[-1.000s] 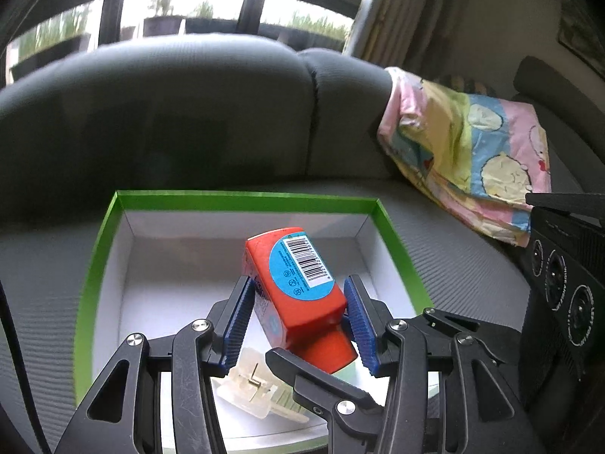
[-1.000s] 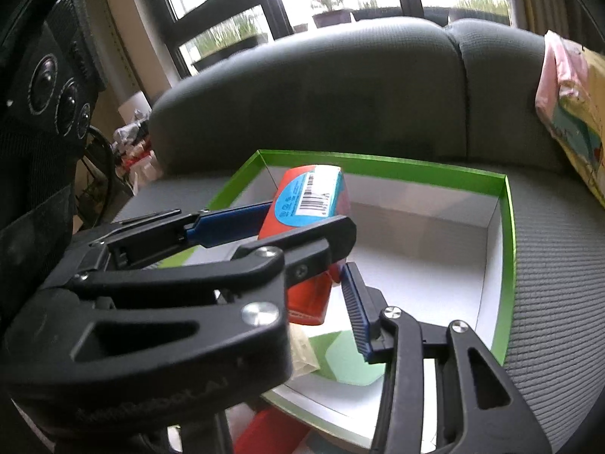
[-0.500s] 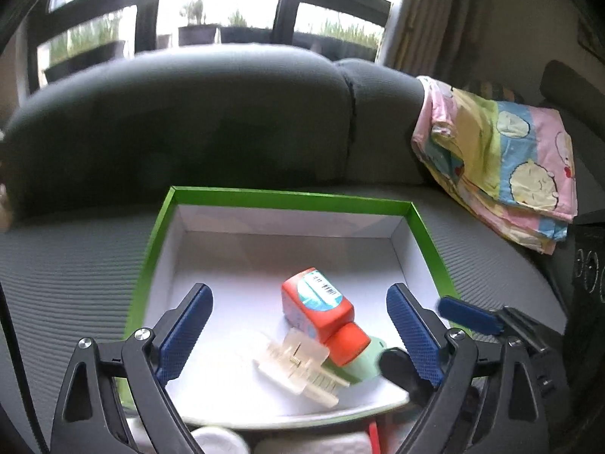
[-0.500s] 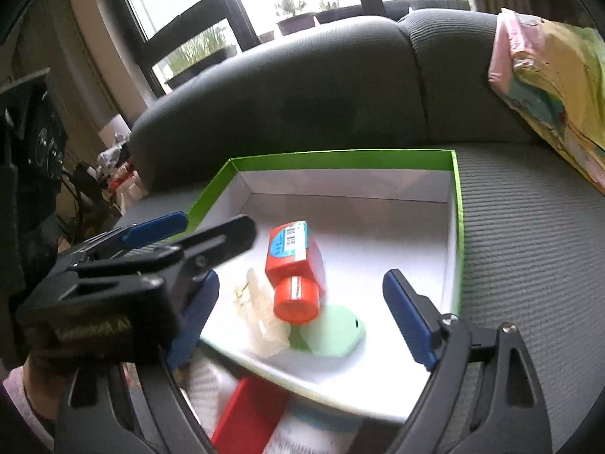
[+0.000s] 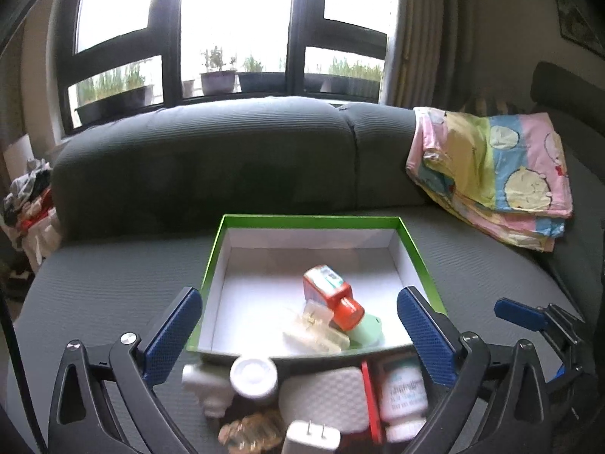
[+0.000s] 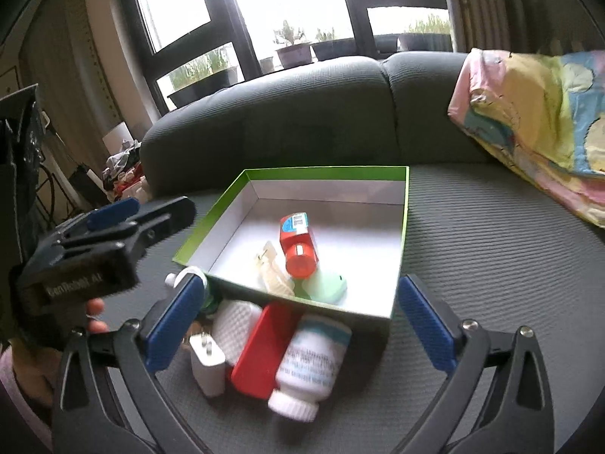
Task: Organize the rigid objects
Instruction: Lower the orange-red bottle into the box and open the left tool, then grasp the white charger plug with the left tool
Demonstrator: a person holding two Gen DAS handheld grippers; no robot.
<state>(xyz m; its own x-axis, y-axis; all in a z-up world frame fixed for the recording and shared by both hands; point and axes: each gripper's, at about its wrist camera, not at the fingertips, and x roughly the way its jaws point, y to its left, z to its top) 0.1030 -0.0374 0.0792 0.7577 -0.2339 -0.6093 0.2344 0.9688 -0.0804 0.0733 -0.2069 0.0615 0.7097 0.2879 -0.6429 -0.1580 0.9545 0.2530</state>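
A grey sofa (image 5: 151,295) fills both views. At centre frame sits a green-rimmed box (image 5: 412,249); inside, the orange bottle (image 5: 329,295) lies flat, cap toward lower right. Both the left gripper (image 5: 298,333) and right gripper (image 6: 298,317) have just been opening and stand wide, nothing between them.

We see our right gripper (image 6: 298,312) with its blue-padded jaws just opened wide, nothing between the pads. Beyond it, a green-rimmed white cardboard box (image 6: 404,227) sits on the grey ribbed sofa seat (image 6: 491,257). Inside lie an orange plastic bottle with a barcode label (image 6: 297,244), a clear plastic piece (image 6: 270,270) and a mint-green flat case (image 6: 327,287), all touching. Just outside the near wall lie a white pill bottle (image 6: 310,363), a red flat box (image 6: 264,352) and a white plug adapter (image 6: 208,363). Our left gripper (image 6: 113,227) is at the left.
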